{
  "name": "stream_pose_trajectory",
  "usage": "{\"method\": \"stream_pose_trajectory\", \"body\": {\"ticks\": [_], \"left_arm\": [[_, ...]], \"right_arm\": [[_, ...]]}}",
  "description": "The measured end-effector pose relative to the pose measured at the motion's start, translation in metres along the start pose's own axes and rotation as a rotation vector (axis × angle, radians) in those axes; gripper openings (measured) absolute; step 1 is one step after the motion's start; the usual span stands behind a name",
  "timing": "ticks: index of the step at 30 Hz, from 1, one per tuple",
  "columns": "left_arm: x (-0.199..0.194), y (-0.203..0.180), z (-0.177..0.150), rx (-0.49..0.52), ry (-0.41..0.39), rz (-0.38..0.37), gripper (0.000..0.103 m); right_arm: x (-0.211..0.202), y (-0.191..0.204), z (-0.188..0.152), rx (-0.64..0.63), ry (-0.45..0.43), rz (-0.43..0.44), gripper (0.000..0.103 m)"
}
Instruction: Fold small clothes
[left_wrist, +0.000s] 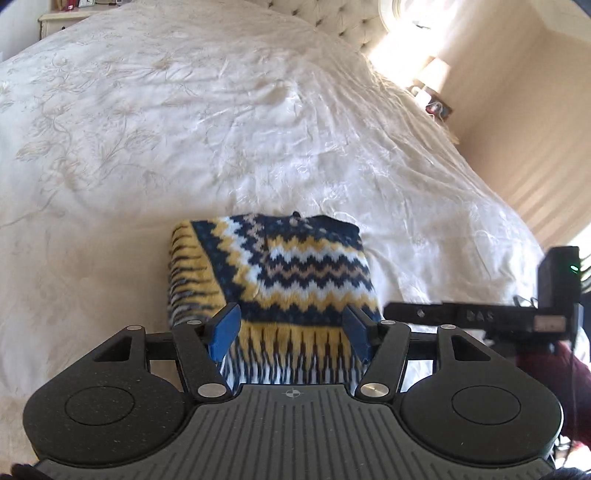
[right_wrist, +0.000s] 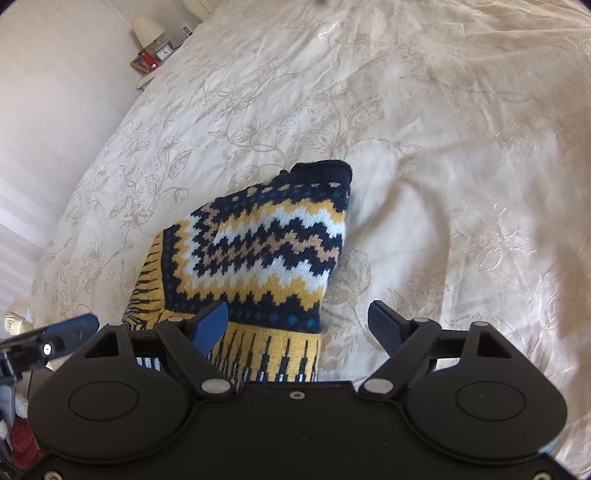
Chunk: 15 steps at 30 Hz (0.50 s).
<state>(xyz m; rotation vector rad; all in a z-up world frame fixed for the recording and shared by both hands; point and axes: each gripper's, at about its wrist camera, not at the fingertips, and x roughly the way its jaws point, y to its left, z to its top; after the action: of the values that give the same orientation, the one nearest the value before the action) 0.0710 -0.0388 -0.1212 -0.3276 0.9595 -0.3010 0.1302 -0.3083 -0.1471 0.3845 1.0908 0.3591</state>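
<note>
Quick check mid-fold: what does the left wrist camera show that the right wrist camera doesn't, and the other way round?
Left wrist only: the tufted headboard, a white dresser and the sunlit window.

Right wrist only: a small clock and a red box by the lamp.

Both: the folded zigzag sweater on the cream bedspread, and both claws open, left claw, right claw.

Little can be read: the right claw (left_wrist: 480, 317), seen side-on from the left wrist view, bears faint raised letters, apparently "DAS". Nothing else carries legible text.
</note>
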Motion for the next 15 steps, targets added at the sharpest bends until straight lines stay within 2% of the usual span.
{"method": "stream_pose_trajectory", "body": {"ticks": [4, 6, 9, 11, 12, 15], "left_arm": [[0.02, 0.012, -0.001, -0.03, 0.032, 0.035, 0.059], [0.032, 0.024, -0.005, -0.042, 0.078, 0.068, 0.059], [0.048, 0.035, -0.01, -0.008, 0.148, 0.112, 0.059], [0.048, 0.036, -0.011, 0.026, 0.162, 0.116, 0.059], [0.047, 0.036, -0.011, 0.033, 0.167, 0.11, 0.059], [0.046, 0.037, -0.009, 0.027, 0.177, 0.099, 0.059]], "right_arm": [[0.001, -0.002, 0.002, 0.009, -0.011, -0.026, 0.09], [0.003, -0.004, 0.005, 0.013, -0.013, -0.044, 0.091], [0.007, -0.005, 0.011, 0.018, -0.026, -0.064, 0.095], [0.011, -0.003, 0.017, 0.019, -0.037, -0.08, 0.096], [0.014, -0.002, 0.021, 0.018, -0.041, -0.088, 0.1], [0.029, 0.001, 0.033, 0.01, -0.046, -0.112, 0.102]]}}
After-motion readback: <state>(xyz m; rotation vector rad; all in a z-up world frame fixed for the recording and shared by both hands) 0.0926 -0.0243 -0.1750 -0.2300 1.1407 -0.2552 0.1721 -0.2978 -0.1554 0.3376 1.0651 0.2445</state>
